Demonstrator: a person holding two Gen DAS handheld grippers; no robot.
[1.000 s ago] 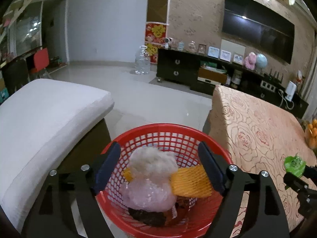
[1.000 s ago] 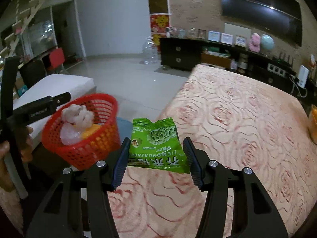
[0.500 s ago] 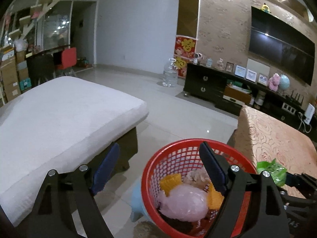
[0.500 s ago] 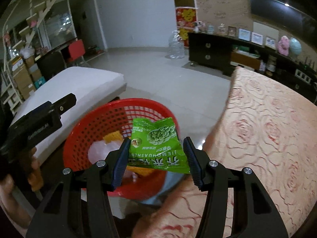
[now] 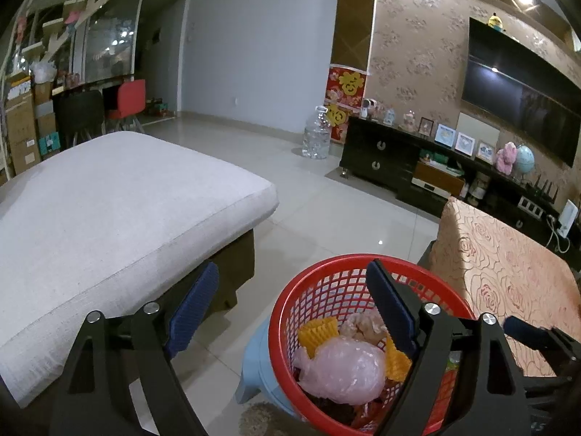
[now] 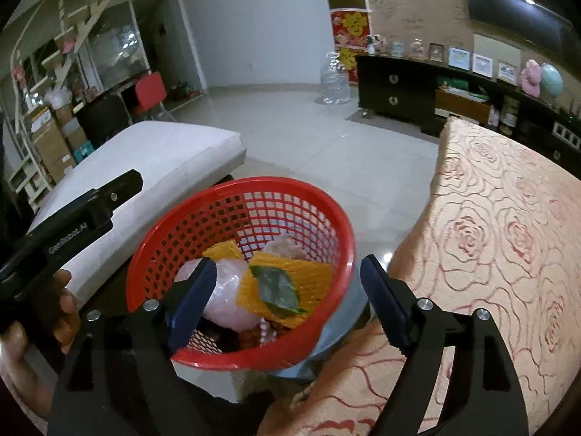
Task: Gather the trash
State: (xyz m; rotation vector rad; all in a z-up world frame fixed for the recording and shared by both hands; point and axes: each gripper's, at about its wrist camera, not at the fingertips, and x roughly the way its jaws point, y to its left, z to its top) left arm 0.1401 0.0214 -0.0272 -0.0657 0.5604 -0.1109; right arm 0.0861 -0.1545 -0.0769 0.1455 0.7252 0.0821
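A red mesh basket (image 6: 254, 196) sits on a pale blue stool beside the table. It holds a pink plastic bag (image 6: 225, 290), yellow foam netting (image 6: 290, 279) and other scraps. A green snack packet (image 6: 276, 289) lies on the netting inside it. My right gripper (image 6: 287, 305) is open and empty just above the basket's near rim. In the left wrist view the basket (image 5: 326, 272) is at lower right. My left gripper (image 5: 290, 309) is open and empty, its right finger over the basket's left side.
A white cushioned sofa (image 5: 109, 210) stands left of the basket. A table with a rose-pattern cloth (image 6: 508, 236) is on the right. A dark TV cabinet (image 5: 399, 160) and a large water bottle (image 5: 317, 138) stand across the tiled floor.
My right gripper has opened and let go of the green packet, which now lies in the basket. My left gripper has shifted left, off the basket.
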